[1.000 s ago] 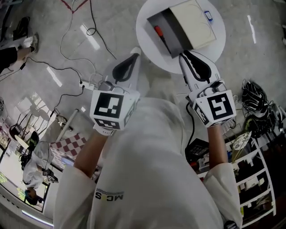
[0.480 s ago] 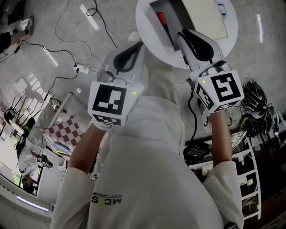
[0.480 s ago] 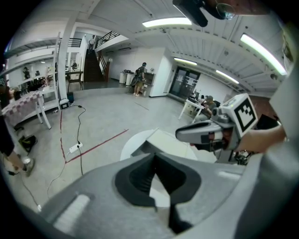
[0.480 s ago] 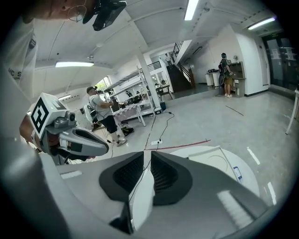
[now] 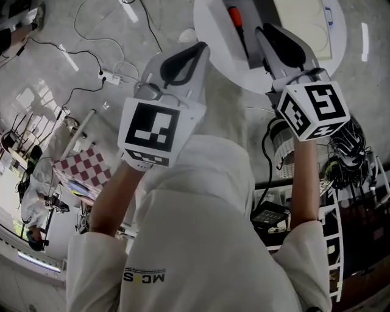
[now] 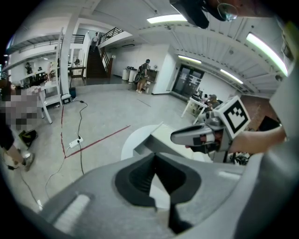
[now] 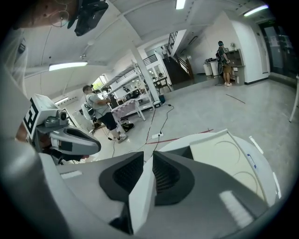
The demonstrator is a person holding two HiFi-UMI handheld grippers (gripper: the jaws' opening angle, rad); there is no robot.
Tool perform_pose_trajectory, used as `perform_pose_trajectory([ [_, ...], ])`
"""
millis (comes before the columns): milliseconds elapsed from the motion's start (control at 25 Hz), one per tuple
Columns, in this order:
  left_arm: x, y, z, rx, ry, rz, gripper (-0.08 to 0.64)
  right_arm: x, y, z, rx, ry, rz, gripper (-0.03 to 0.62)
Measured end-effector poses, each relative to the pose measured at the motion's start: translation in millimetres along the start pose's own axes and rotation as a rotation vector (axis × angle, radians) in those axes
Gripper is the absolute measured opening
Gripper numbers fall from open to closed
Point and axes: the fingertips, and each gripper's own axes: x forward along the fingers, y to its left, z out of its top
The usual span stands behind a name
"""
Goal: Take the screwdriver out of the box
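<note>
An open box [image 5: 259, 9] stands on a round white table [image 5: 216, 39], its beige lid [image 5: 304, 21] folded back to the right. The screwdriver [image 5: 234, 14], with a red handle and dark shaft, lies in the box's grey tray, partly cut off by the top edge of the head view. My right gripper [image 5: 263, 27] hovers over the box's near edge, just right of the screwdriver, jaws shut and empty. My left gripper [image 5: 200, 46] hangs at the table's left rim, shut and empty. The left gripper view shows the box [image 6: 161, 137] ahead; the right gripper view shows the lid [image 7: 224, 156].
Cables [image 5: 91, 36] and a power strip [image 5: 111, 76] lie on the floor to the left. A white shelf rack [image 5: 341, 207] with tangled cords stands at the right. A checkered item [image 5: 82, 170] sits lower left. People stand far off in the hall.
Both grippers have come closer to the table and box. The right gripper's tip now overlaps the box's near edge; the left one's tip has reached the table's rim.
</note>
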Motion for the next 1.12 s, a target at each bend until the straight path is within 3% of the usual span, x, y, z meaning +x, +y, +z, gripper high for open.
perform_pose_trajectory([
  [360, 32.6, 23.0, -18.7, -0.021, 0.020, 0.003, 0.002, 54.2, -22.4, -27.3, -0.009, 0.092, 0.010, 0.060],
  [680, 32.8, 27.1, -10.4, -0.044, -0.007, 0.004, 0.002, 74.0, -28.7, -40.0, 0.026, 0.167, -0.012, 0.080],
  [1120, 61.5, 48.8, -17.6, -0.096, -0.009, 0.004, 0.002, 123.2, -56.5, -81.5, 0.075, 0.364, -0.013, 0.104],
])
